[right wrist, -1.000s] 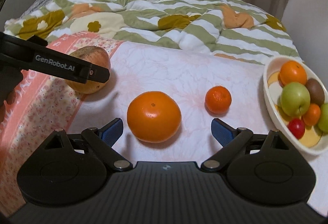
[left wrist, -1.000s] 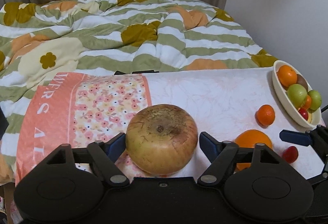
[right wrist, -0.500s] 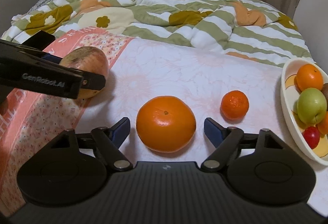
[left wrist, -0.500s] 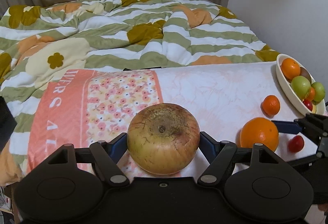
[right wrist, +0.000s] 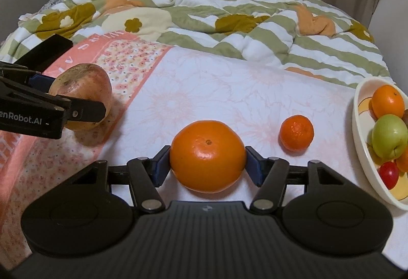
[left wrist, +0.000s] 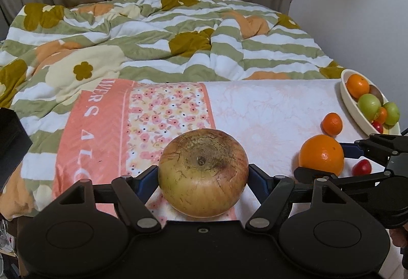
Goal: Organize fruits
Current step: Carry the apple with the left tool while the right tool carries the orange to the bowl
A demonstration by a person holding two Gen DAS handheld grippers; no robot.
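My left gripper (left wrist: 203,174) is shut on a large yellow-brown pomegranate (left wrist: 203,173), which rests on the flowered cloth; it also shows in the right wrist view (right wrist: 83,96). My right gripper (right wrist: 207,164) is shut on a big orange (right wrist: 207,155), seen in the left wrist view (left wrist: 321,157) too. A small mandarin (right wrist: 296,133) lies just right of the orange. A red cherry tomato (left wrist: 361,167) lies by the right gripper. The white fruit bowl (right wrist: 362,151) at the right holds an orange, green apples and small red fruit.
The fruit lies on a pink-and-white flowered cloth (right wrist: 229,95) over a table. Behind it is a bed with a green-striped quilt (left wrist: 158,36). A wall stands at the right, curtains behind.
Both grippers have closed: the left one onto the pomegranate, the right one onto the big orange. Both cameras have pulled back slightly.
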